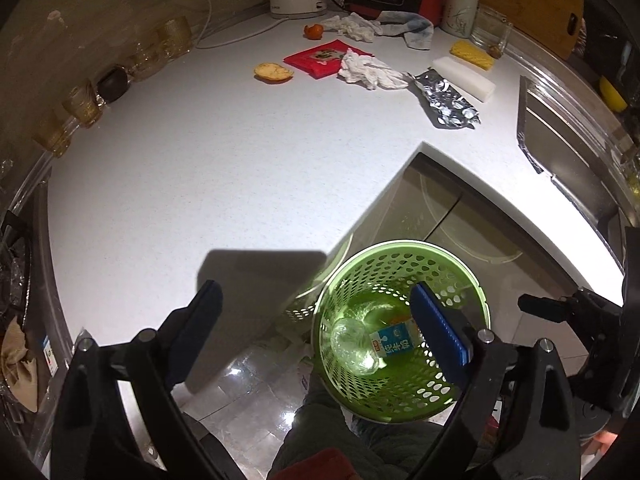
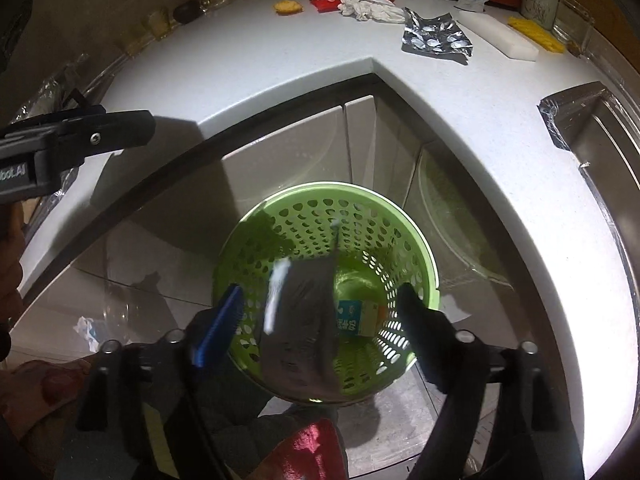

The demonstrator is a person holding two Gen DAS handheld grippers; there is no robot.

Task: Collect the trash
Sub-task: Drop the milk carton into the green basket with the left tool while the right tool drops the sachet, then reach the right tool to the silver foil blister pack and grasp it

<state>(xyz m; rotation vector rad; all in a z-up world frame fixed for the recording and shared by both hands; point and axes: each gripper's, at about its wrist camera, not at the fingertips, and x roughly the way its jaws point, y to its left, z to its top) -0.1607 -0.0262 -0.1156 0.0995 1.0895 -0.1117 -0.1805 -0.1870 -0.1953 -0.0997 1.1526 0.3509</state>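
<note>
- Counter [image 1: 240, 168]: white, L-shaped, with an inner corner edge at 12 o'clock above the bin in the right wrist view. Wide bare room is shown on its near half; trash is gathered at the far side, toward 12 o'clock in the left wrist view.
- Green bin [image 2: 400, 216]: perforated, set on the floor below the counter's inner corner. A milk carton [image 2: 358, 317] and a clear plastic bottle [image 1: 354, 346] are already lodged inside.
- Right claw [image 2: 320, 316]: spread wide, directly above the bin mouth. A dark, blurred packet [image 2: 304, 320] is seen between the fingers, touching neither; it is judged to be dropping in, so the step in hand is a release.
- Left claw [image 1: 316, 316]: spread, empty, held over the counter's near edge and the bin rim.
- Remaining trash: crumpled tissue [image 1: 370, 70], foil blister sheet [image 1: 444, 102], red wrapper [image 1: 320, 58], fruit peel [image 1: 274, 72].
- Next move, as judged: a lift clear of the counter edge, then a reach toward 12 o'clock for the foil or tissue; the sink [image 1: 568, 148] at 2 o'clock and the glasses [image 1: 86, 102] at 10 o'clock are to be avoided.
</note>
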